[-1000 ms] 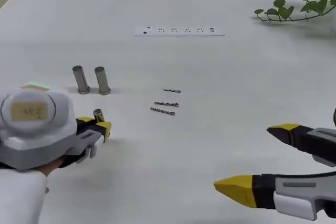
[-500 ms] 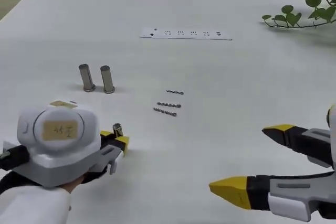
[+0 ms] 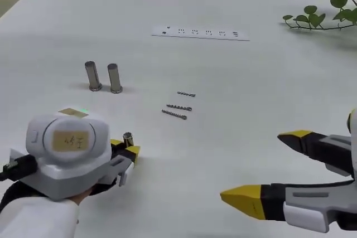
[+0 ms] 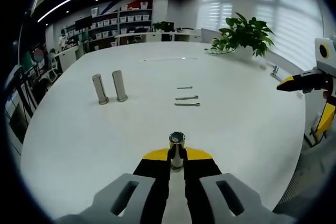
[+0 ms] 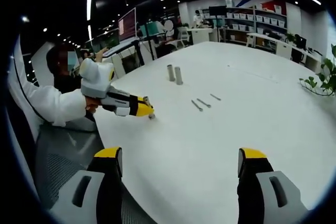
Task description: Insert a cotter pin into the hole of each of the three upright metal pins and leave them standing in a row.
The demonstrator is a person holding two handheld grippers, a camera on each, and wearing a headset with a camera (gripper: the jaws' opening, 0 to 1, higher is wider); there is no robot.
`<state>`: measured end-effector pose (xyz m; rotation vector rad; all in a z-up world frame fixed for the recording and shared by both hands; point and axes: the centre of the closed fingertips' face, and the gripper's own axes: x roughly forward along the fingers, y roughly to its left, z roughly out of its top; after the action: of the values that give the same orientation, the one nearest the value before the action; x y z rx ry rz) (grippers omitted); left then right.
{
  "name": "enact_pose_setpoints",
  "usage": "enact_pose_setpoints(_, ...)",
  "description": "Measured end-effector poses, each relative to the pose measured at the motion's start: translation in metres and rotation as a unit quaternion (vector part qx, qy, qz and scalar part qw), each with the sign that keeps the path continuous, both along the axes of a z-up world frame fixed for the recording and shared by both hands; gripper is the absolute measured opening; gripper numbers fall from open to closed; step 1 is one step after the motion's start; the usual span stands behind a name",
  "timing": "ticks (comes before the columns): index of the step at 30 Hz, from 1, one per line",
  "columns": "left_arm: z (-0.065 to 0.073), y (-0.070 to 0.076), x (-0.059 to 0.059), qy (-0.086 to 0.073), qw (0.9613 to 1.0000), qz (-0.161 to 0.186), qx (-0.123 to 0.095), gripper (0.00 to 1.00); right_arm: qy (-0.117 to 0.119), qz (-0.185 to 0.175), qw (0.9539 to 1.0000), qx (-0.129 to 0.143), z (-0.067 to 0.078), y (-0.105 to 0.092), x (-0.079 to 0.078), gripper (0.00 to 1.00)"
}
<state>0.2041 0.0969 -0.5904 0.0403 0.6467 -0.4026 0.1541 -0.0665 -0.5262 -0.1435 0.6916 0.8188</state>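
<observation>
My left gripper (image 3: 127,150) (image 4: 177,157) is shut on an upright metal pin (image 3: 128,139) (image 4: 176,149), held at the near left of the white table. Two more metal pins (image 3: 92,76) (image 3: 114,78) stand side by side farther back on the left, also in the left gripper view (image 4: 100,88) (image 4: 119,85). Three cotter pins (image 3: 179,105) (image 4: 187,97) (image 5: 203,102) lie in a short stack at the table's middle. My right gripper (image 3: 268,168) (image 5: 178,163) is open at the near right, with nothing between its yellow-tipped jaws.
A white power strip (image 3: 201,33) lies flat at the back of the table (image 3: 240,82). Leafy plant stems (image 3: 323,12) reach in at the back right. In the right gripper view a person's white sleeve (image 5: 50,103) holds the left gripper (image 5: 134,107).
My left gripper has carried its metal pin forward and to the right, away from the two standing pins. The right gripper has stayed about where it was.
</observation>
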Motion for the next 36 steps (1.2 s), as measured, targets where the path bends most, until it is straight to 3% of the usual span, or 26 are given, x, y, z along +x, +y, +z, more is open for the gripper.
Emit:
enact_pose_setpoints(3,0.0,0.001,-0.001,-0.008,1.0,0.002,-0.004,0.05,0.002,0.002,1.0,0.0,-0.001,0.001,-0.001,0.89)
enact_pose_setpoints(4,0.001,0.002,0.0,-0.008,0.9997,0.013,-0.018,0.05,0.004,0.002,1.0,0.0,-0.001,0.001,-0.002,0.89)
enact_pose_setpoints(8,0.001,0.002,-0.001,-0.018,0.9997,0.01,-0.014,0.06,0.006,0.004,1.0,-0.001,-0.003,0.0,-0.003,0.89)
enact_pose_setpoints(14,0.001,0.003,-0.002,-0.02,0.9995,0.018,-0.019,0.06,0.007,0.004,1.0,-0.002,-0.003,0.0,-0.004,0.88)
enact_pose_setpoints(21,0.001,0.002,-0.005,-0.017,0.9996,0.019,-0.011,0.06,0.009,0.004,1.0,-0.001,-0.004,0.001,-0.005,0.89)
enact_pose_setpoints(24,0.0,0.001,-0.006,-0.028,0.9995,-0.003,0.012,0.06,0.008,0.005,1.0,-0.001,-0.003,0.002,-0.006,0.89)
enact_pose_setpoints(26,0.001,0.002,-0.006,-0.024,0.9997,0.007,-0.002,0.06,0.007,0.006,1.0,0.0,-0.002,0.002,-0.006,0.89)
enact_pose_setpoints(27,0.001,0.001,-0.005,-0.02,0.9997,0.01,-0.012,0.07,0.007,0.006,1.0,0.0,-0.002,0.002,-0.006,0.89)
enact_pose_setpoints(30,0.001,-0.001,-0.006,-0.022,0.9997,-0.002,-0.006,0.13,0.006,0.004,1.0,0.002,-0.001,0.001,-0.006,0.88)
enact_pose_setpoints(33,0.003,-0.005,-0.007,-0.019,0.9997,-0.008,-0.015,0.18,0.005,0.005,1.0,0.001,-0.001,0.001,-0.005,0.89)
enact_pose_setpoints(36,0.004,-0.007,-0.009,-0.014,0.9996,-0.013,-0.02,0.29,0.004,0.006,1.0,0.001,0.0,0.002,-0.005,0.89)
